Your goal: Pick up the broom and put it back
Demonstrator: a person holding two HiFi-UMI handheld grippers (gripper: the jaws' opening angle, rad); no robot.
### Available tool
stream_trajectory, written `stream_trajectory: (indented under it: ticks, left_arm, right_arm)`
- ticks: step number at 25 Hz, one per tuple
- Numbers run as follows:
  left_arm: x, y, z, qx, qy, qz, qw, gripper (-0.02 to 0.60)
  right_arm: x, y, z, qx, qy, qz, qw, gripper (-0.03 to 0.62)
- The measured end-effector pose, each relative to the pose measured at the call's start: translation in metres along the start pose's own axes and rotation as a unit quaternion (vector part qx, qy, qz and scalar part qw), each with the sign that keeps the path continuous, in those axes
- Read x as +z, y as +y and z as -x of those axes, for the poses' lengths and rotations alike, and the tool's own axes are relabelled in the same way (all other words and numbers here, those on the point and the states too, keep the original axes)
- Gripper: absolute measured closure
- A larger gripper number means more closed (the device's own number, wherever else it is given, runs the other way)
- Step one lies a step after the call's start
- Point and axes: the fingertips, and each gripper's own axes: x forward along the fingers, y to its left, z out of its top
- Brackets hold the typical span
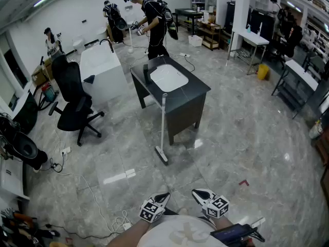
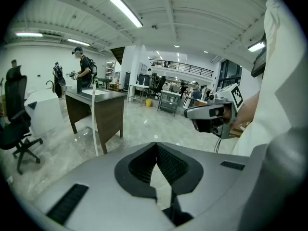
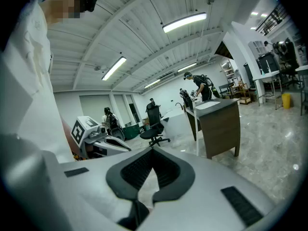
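Note:
The broom (image 1: 163,125) has a white handle and stands on the floor with its head (image 1: 161,155), leaning against the front edge of a dark table (image 1: 198,94). Its handle also shows in the left gripper view as the broom (image 2: 95,126) and in the right gripper view as the broom (image 3: 197,134), well ahead of both jaws. My left gripper (image 1: 165,195) and right gripper (image 1: 197,192) are held close to my body at the bottom of the head view, both shut and empty. The left gripper (image 2: 156,146) and right gripper (image 3: 153,151) have their jaws together with nothing between them.
A white basin (image 1: 168,77) is set in the dark table. A black office chair (image 1: 74,107) and a white counter (image 1: 103,71) stand to the left. Cables (image 1: 92,189) lie on the floor at the lower left. Several people work at the back, one person (image 1: 154,22) just behind the table.

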Motion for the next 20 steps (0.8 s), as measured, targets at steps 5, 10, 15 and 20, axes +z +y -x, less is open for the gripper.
stream_trajectory:
  ticks: [5,10,15,20]
  left_arm:
    - [0.009,0.003,0.004,0.011,-0.008,-0.004,0.9999,0.569]
    - [0.013,0.006,0.004,0.017,-0.01,-0.008,0.9998,0.569]
    - [0.02,0.008,-0.001,0.016,-0.009,-0.013,0.9998,0.569]
    - [0.018,0.007,-0.008,0.009,0.001,-0.006,0.9999,0.569]
  right_arm:
    - [0.014,-0.005,0.003,-0.001,-0.04,-0.009,0.999,0.577]
    - [0.018,-0.011,0.005,-0.01,-0.047,-0.008,0.999,0.577]
    - [0.018,-0.02,0.009,-0.015,-0.043,-0.018,0.999,0.577]
    - [0.016,-0.028,0.011,-0.023,-0.038,-0.028,0.999,0.577]
